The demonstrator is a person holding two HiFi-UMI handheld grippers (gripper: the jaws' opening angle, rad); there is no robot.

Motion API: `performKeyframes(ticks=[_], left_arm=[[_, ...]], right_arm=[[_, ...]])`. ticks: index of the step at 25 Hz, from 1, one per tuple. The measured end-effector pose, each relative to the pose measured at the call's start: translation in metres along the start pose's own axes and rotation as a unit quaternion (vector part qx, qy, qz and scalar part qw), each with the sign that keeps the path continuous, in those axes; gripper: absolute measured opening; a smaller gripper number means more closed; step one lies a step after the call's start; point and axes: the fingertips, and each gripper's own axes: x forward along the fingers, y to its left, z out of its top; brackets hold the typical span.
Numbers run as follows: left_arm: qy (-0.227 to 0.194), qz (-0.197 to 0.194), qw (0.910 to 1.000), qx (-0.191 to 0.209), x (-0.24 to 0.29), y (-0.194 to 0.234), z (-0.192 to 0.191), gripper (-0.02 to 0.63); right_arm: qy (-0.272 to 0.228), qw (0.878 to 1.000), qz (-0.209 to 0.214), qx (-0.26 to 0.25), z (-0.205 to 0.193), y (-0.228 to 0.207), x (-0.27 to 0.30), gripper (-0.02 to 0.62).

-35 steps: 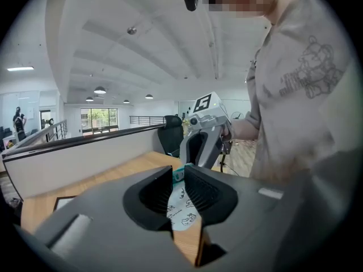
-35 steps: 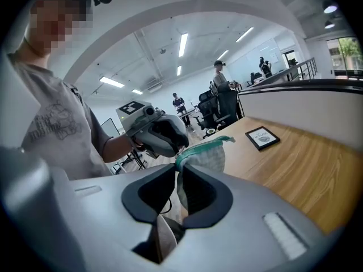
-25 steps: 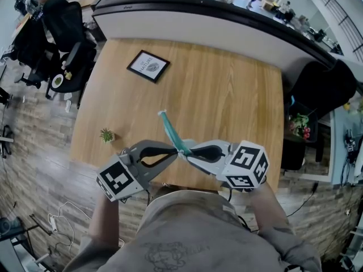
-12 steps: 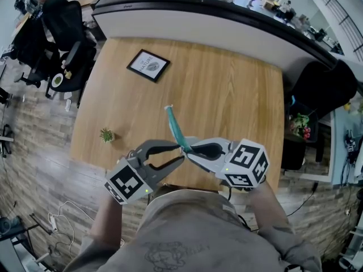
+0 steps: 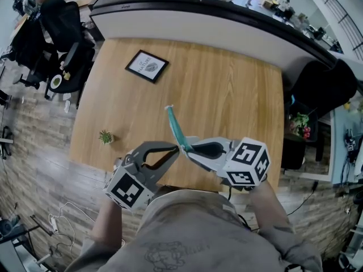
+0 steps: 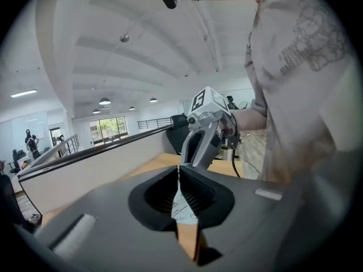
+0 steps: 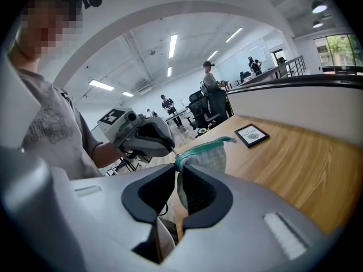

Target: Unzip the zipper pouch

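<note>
Reopened and now closing again, left gripper (image 5: 177, 150) jaws pinch the teal zipper pouch (image 5: 174, 126) end; right gripper (image 5: 188, 149) jaws clamp it above the table (image 5: 238, 95).

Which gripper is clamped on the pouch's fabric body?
The right gripper, shut on the zipper pouch below its teal zipper. The left gripper, whose jaws have just been closing, pinches only a white tag.
</note>
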Motion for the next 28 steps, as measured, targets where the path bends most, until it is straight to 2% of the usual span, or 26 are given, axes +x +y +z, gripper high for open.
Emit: performKeyframes(ticks=[4,11,15,18,21,28], left_arm=[[0.038,-0.017,0.9991,0.01,-0.001,0.0,-0.014,0.015],[0.055,-0.057,0.9966,0.022,0.004,-0.009,-0.024,0.012],[0.071,-0.055,0.9959,0.012,0.005,-0.001,-0.026,0.003],[0.074,-0.042,0.9962,0.017,0.006,0.005,-0.024,0.003],[0.097,-0.01,0.995,0.019,0.007,0.021,-0.033,0.003],[0.12,0.038,0.992,-0.015,0.002,0.058,-0.042,0.003]], right_arm=[[0.007,1.0,0.002,-0.005,-0.001,0.0,0.002,0.054],[0.02,1.0,-0.001,-0.012,-0.004,-0.005,0.004,0.054],[0.021,0.999,-0.008,-0.023,-0.001,-0.007,0.005,0.054],[0.017,0.999,-0.01,-0.026,0.002,-0.007,0.003,0.051],[0.031,0.998,-0.003,-0.046,0.001,0.0,0.004,0.043],[0.037,0.997,0.021,-0.066,-0.006,0.019,0.0,0.038]])
